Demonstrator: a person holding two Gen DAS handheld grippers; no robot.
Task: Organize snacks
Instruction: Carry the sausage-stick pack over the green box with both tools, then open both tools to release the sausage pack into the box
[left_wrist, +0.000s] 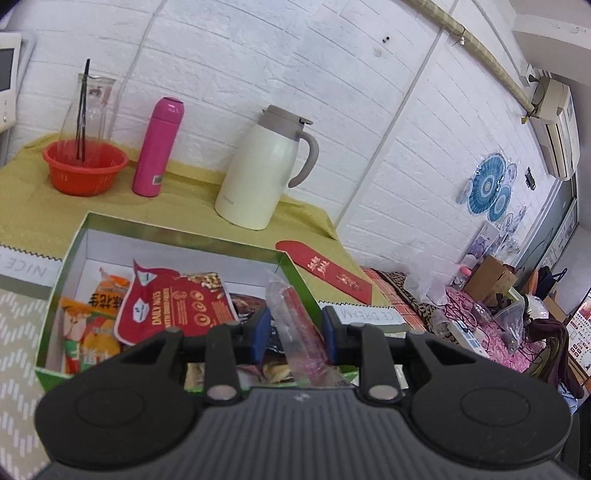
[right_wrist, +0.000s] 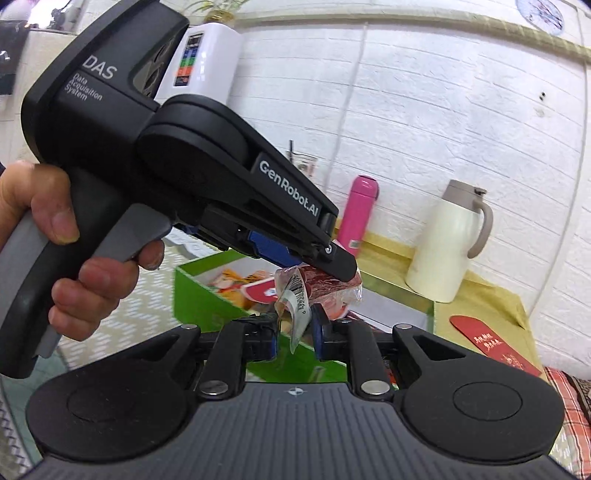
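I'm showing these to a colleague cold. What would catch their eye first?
Front and centre, both hand-held grippers share one clear-wrapped meat snack above the green box of bright snack packets: the left hand-held gripper holds it from above, the right hand-held gripper pinches its barcoded end. Behind, along the white brick wall, stand a pink flask, a cream jug and an orange bowl.

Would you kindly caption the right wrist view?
Both grippers hold one clear meat snack packet above the green box.
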